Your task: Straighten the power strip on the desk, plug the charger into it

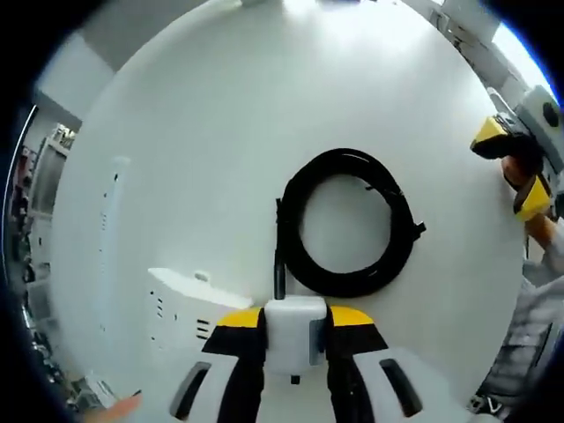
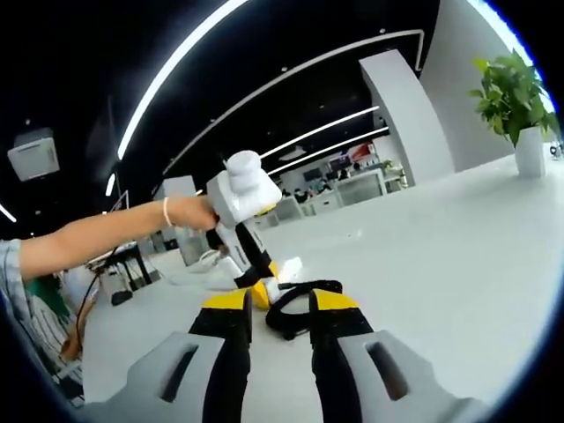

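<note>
While left gripper [image 1: 295, 339] jaws clamp white charger [image 1: 295, 328], coiled black cable [image 1: 348, 220] trailing ahead | power strip [image 1: 189, 308] on desk [image 1: 220, 106] just left of jaws, long axis slanting across them | right gripper [image 2: 280, 304] jaws parted, empty, well off | left nearer.

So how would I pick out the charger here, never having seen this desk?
Start from the big white desk in the left gripper view. Near the bottom, the left gripper is shut on a small white block, the charger. Unlike the flat white power strip beside it, a coiled black cable runs from it.
</note>
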### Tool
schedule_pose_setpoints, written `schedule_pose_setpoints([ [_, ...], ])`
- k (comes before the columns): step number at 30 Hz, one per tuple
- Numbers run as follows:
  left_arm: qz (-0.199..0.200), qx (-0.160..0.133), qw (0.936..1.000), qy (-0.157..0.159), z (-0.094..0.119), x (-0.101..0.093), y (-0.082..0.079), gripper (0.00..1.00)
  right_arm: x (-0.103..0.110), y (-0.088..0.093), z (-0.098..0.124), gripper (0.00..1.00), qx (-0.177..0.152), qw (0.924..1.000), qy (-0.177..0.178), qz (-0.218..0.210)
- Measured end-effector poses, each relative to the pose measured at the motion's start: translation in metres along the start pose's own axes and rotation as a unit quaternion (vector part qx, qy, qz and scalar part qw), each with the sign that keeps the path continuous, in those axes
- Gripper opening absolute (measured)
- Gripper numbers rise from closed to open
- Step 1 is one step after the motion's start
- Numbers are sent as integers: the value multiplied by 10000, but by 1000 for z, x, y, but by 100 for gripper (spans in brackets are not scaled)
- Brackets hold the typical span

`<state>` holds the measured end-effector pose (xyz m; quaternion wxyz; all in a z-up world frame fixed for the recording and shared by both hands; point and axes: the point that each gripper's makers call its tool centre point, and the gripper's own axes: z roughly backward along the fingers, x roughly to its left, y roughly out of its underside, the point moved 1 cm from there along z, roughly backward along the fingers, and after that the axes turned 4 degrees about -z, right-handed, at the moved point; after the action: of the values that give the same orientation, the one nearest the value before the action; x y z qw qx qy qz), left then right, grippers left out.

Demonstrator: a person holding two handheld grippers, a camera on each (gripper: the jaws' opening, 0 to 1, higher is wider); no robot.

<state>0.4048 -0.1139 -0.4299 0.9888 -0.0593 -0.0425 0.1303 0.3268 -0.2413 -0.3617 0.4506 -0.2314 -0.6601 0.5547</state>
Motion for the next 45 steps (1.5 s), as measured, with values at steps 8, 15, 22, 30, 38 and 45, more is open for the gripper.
schedule_pose_setpoints([
  [8,666,-875,9902,864,4,-19,-8,22,0,1,-2,25,47,10000,4,22],
  [15,1027,-1487,9776,1081,5,-17,-6,22,-6,0,-2,25,-11,9999,113,-62],
  [22,1208,-1649,9717,1183,6,-15,-1,22,-19,4,-3,25,92,9991,340,-217],
  [30,232,-1658,9855,266,3,-4,-5,24,-19,9,-6,25,200,9989,366,-208],
  [38,-408,-2147,9757,-153,4,-2,-13,25,-18,13,-5,25,285,9989,346,-155],
  [45,-296,-2576,9654,-260,6,-1,-12,26,-18,13,-4,25,281,9988,357,-155],
])
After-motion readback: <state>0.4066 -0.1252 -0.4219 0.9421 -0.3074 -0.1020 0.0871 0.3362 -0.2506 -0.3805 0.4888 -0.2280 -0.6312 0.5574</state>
